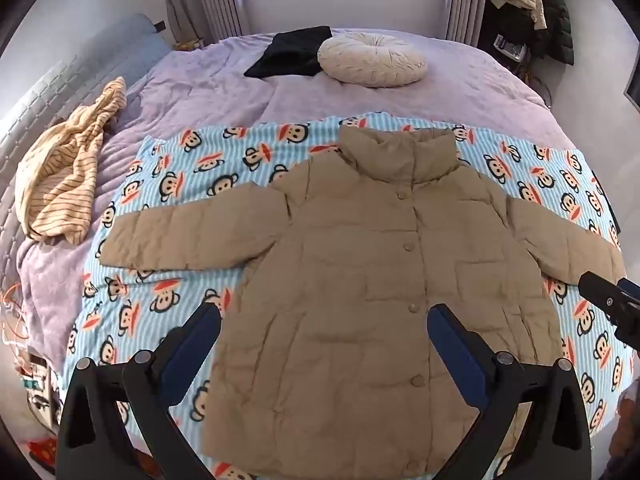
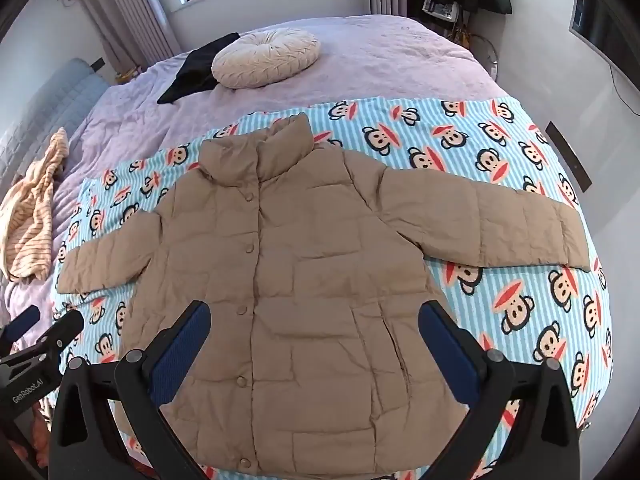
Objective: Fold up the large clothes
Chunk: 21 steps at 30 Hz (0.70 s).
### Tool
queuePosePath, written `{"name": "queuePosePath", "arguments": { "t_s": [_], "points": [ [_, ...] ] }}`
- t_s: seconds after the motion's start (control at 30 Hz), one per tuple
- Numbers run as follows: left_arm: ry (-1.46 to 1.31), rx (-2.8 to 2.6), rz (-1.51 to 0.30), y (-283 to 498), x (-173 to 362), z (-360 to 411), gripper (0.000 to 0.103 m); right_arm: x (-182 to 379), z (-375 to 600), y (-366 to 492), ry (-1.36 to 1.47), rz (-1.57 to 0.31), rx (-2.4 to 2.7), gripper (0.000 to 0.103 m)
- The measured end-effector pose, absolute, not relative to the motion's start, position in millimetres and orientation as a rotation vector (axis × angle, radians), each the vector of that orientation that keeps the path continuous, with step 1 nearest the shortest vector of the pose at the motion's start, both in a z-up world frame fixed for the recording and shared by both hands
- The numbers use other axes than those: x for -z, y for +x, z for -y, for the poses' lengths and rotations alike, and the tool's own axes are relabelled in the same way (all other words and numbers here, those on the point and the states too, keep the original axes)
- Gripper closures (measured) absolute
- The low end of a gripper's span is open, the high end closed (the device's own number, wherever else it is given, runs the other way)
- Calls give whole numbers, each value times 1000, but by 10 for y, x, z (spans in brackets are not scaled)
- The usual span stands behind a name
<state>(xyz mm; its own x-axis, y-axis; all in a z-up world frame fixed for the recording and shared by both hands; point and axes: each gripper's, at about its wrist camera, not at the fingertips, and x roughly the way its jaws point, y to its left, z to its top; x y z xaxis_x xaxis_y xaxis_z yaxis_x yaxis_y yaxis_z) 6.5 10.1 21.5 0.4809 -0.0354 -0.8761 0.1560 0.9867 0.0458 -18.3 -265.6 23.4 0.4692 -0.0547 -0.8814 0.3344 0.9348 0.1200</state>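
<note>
Both pairs of tongs hang over the near hem of the jacket, and both stand wide apart with nothing between the pads. Seen from its own camera, the left gripper (image 1: 324,332) frames the lower front of the padded tan jacket (image 1: 360,280), the button placket running up between its two blue-lined fingers (image 1: 452,340). The right gripper (image 2: 314,330) frames much the same stretch, slightly to the other side, and tilts steeply down at the cloth. Neither touches the fabric as far as the views show.

Laid out this way, the jacket looks prepared for folding: front up, buttoned shut, collar away from the tongs, sleeves stretched out to either side on the monkey-print sheet (image 2: 520,280). That flat spread gives each sleeve and side edge a clean line to lift, and the sheet probably marks the working area on the lilac bedspread (image 1: 400,96).

Relative to the tongs, the hem lies just beneath them, the collar well beyond, the left sleeve out past the left gripper's outer finger, the right sleeve past the right gripper's. Folding appears not yet begun; taking a sleeve inward seems the likely first step.

Far beyond the collar sit a round cream cushion (image 1: 372,60) and a dark cloth (image 1: 288,54); a striped yellow garment (image 1: 68,176) lies well off to the left.
</note>
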Motion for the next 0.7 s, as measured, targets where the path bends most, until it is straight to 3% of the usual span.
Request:
{"name": "queuePosePath", "arguments": {
  "t_s": [0.7],
  "points": [
    [95,88,-1091,101,-157,-315,0,-210,2371,-92,258,-1088,243,0]
  ]
}}
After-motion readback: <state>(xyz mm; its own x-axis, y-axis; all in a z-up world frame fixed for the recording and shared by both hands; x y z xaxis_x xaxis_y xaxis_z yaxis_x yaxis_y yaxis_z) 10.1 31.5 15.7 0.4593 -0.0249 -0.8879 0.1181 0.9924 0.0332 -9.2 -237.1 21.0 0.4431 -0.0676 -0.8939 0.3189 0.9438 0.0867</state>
